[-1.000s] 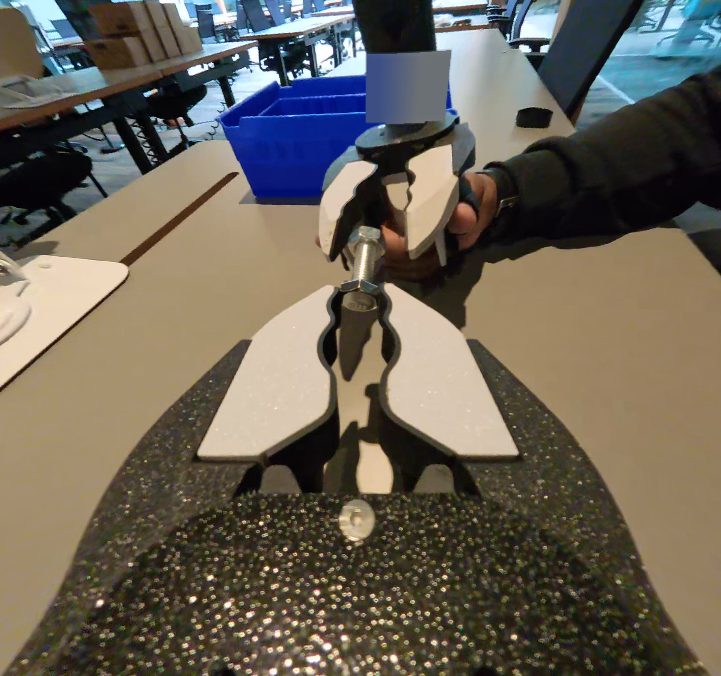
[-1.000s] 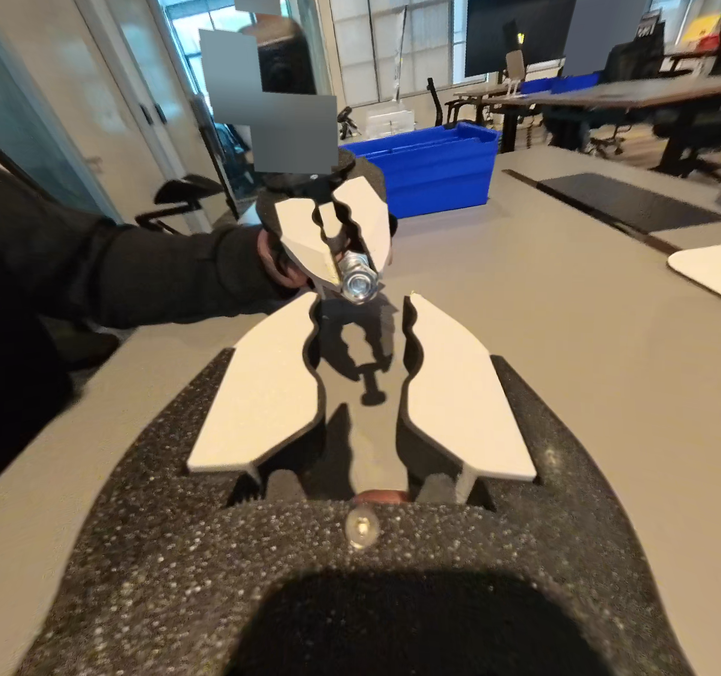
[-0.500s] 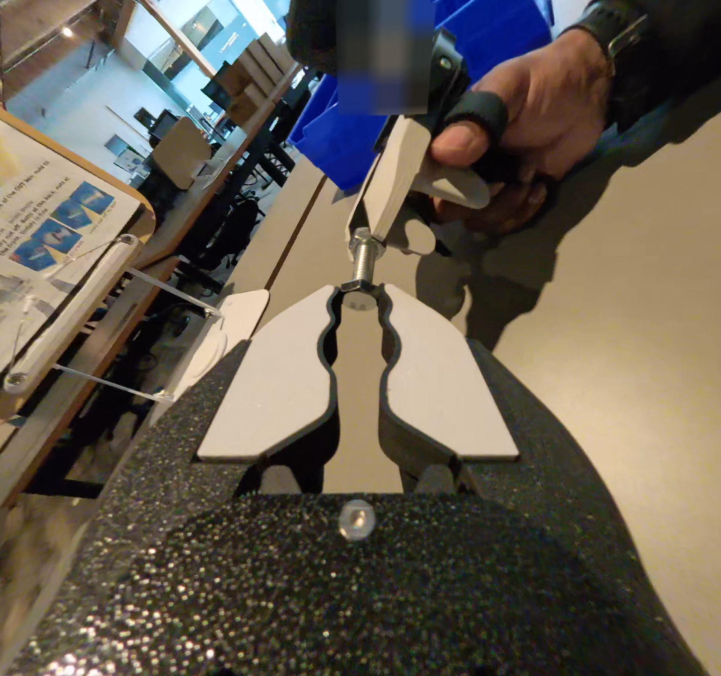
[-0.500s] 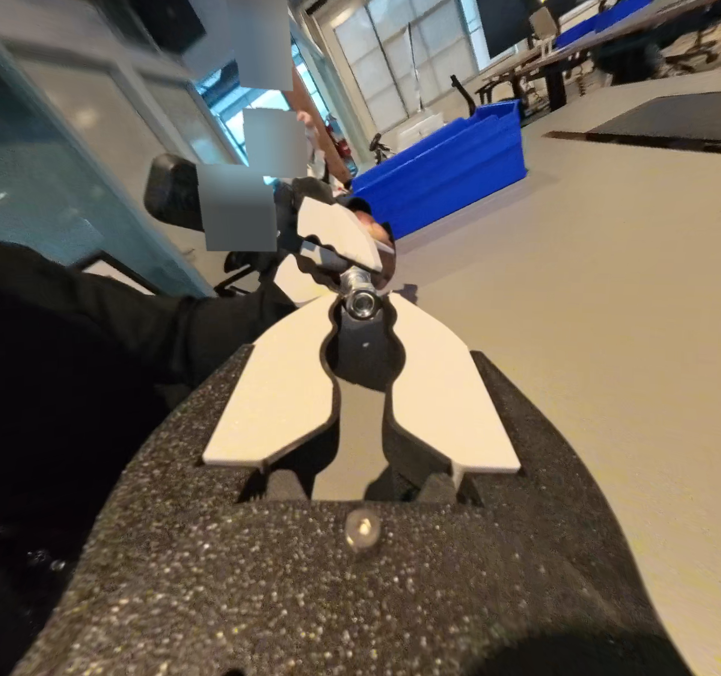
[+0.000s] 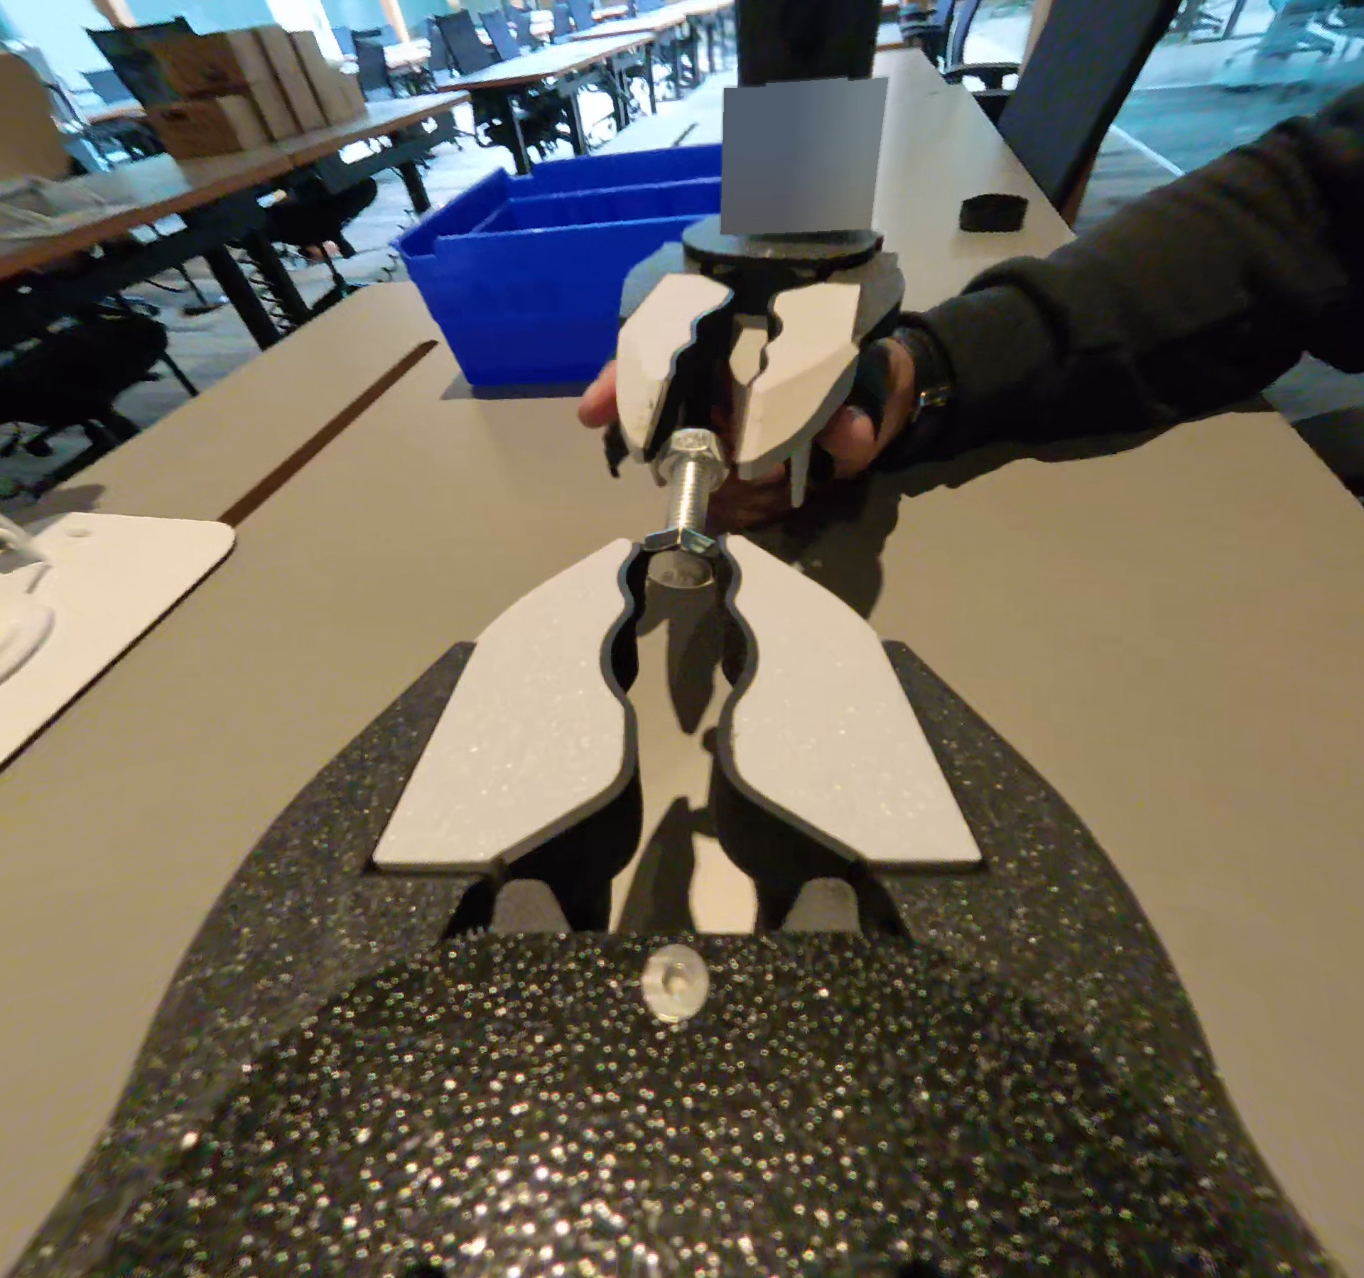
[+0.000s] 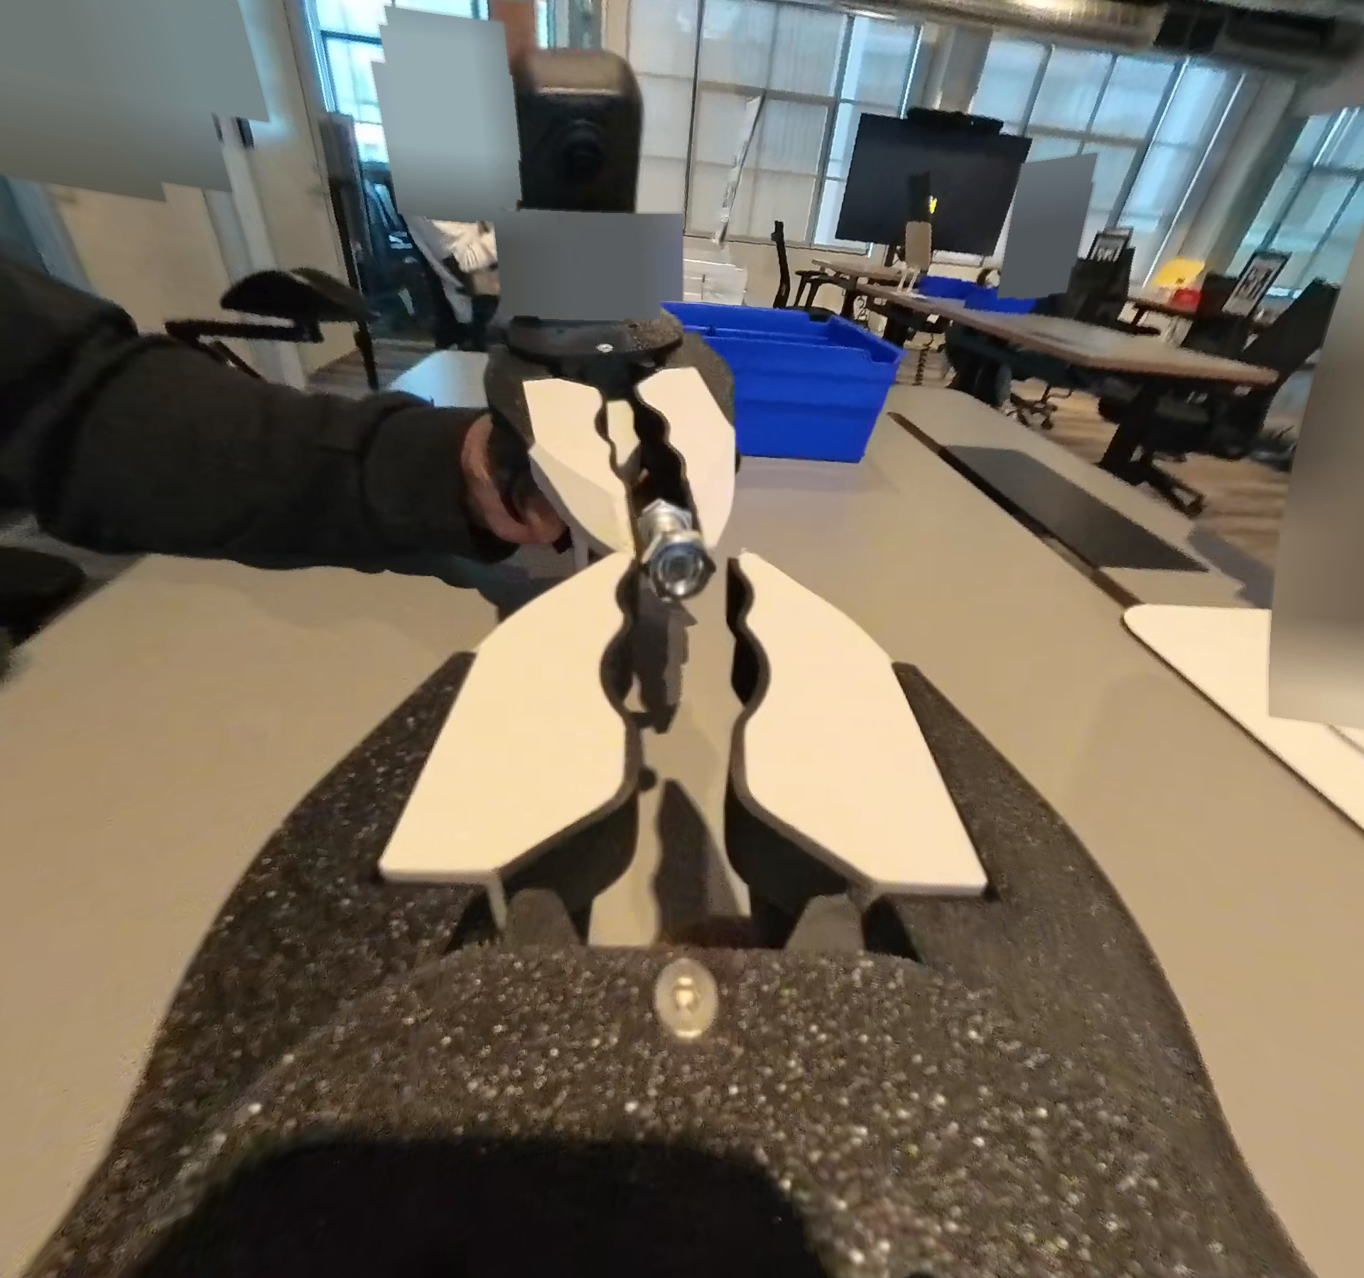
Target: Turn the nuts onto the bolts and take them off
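A silver bolt (image 5: pixel 686 497) hangs in the air between my two grippers, above the grey table (image 5: pixel 1033 652). My left gripper (image 5: pixel 679 552) is shut on the bolt's hex head (image 5: pixel 679 543). My right gripper (image 6: pixel 679 563) faces it from the far side. Its fingertips are closed around the nut (image 6: pixel 675 569), which sits on the bolt's threaded end. In the left wrist view the nut (image 5: pixel 692 447) sits between the right gripper's white fingers (image 5: pixel 642 386). Both grippers are held level, each by a hand in a dark sleeve.
A blue bin (image 5: pixel 546 283) stands on the table behind the grippers and also shows in the right wrist view (image 6: pixel 804 394). A white board (image 5: pixel 96 593) lies at the table's left edge. A small black cap (image 5: pixel 993 211) lies far right. Office desks and chairs stand beyond. The grippers are tip to tip, or close to it.
One second ago my right gripper was open around the nut. Half a second ago it had closed on it and both views were rolled sideways. Now both are level again.
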Available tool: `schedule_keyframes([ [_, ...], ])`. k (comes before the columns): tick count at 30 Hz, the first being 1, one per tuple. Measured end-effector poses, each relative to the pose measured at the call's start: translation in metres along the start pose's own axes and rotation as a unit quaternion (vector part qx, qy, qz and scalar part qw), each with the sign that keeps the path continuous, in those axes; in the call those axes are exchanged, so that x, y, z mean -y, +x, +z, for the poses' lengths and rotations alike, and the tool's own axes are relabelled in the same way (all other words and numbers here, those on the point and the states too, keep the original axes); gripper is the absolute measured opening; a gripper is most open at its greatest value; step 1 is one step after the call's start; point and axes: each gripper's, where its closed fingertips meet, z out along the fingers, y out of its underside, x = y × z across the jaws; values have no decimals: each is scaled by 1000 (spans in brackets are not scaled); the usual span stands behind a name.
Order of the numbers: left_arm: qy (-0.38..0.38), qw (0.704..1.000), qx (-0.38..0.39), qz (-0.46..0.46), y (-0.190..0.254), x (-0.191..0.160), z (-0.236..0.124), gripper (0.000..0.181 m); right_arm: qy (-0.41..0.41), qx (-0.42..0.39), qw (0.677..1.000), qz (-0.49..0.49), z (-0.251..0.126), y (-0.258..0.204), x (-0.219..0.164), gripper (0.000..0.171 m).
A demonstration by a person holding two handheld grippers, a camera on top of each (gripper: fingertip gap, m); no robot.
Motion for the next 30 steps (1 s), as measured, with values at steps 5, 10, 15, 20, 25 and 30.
schedule_keyframes([
  [5,-14,1000,-5,4,3,-4,3,17,-16,-2,1000,-22,2,-4,-3,18],
  [10,-61,980,99,161,-8,-6,3,17,-17,28,987,156,3,5,-7,17],
  [15,-42,982,114,146,-11,0,3,17,26,34,974,222,-1,14,0,35],
  [20,11,998,47,30,-9,4,-2,17,26,15,993,112,-5,11,4,37],
  [25,8,1000,-15,-14,3,-1,3,17,-10,18,1000,23,1,-2,-4,29],
  [30,-26,998,26,59,1,-5,7,17,-39,22,998,44,5,-4,-11,18],
])
